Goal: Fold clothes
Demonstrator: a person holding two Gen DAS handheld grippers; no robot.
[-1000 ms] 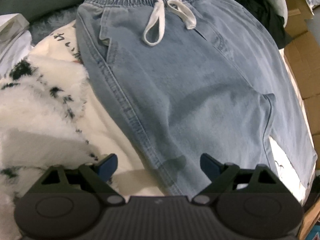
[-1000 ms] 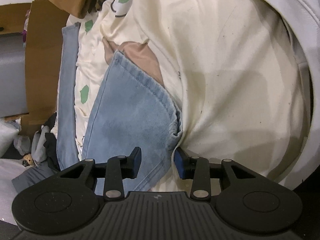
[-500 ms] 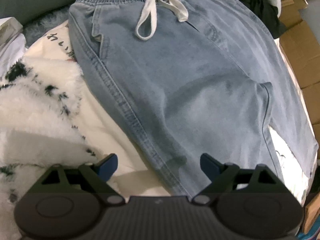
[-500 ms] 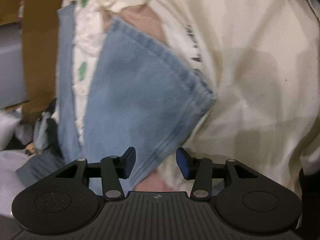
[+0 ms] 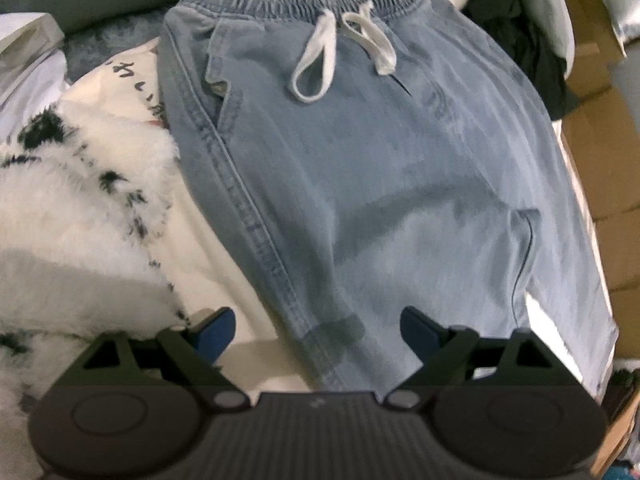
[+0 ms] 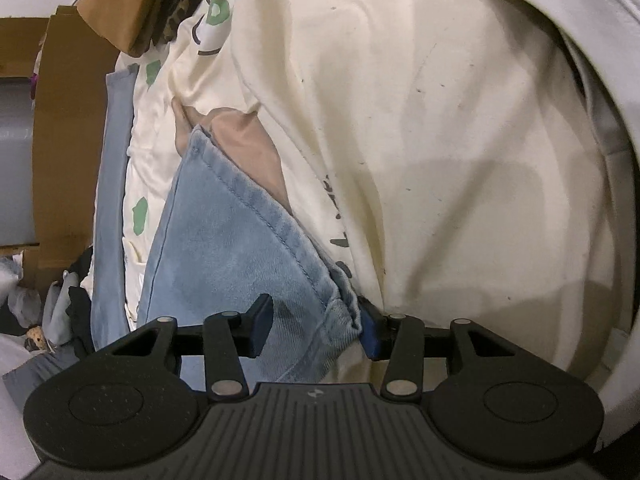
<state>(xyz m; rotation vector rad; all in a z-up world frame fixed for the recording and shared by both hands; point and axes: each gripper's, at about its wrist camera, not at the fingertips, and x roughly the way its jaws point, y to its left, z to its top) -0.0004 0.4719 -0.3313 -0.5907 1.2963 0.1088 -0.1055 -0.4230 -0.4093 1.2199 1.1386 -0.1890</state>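
Note:
Light blue denim jeans (image 5: 380,180) lie spread flat, their elastic waistband and white drawstring (image 5: 320,60) at the far end. My left gripper (image 5: 316,328) hovers open and wide over the jeans' left side seam, and neither pad touches the cloth. In the right wrist view, the hem corner of a jeans leg (image 6: 240,248) runs between the jaws of my right gripper (image 6: 314,326). Those jaws are closing, and the hem is bunched against the right pad (image 6: 370,334).
A fluffy white garment with black flecks (image 5: 80,200) lies left of the jeans. A cream garment (image 6: 440,160) and a pink cloth (image 6: 244,148) lie under the leg hem. Cardboard boxes (image 5: 600,140) (image 6: 64,140) and dark clothes (image 5: 520,28) line the edge.
My right gripper widened over the hem corner, then narrowed again onto it, a little lower. The left gripper stayed open over the jeans with only a slight shift of view.

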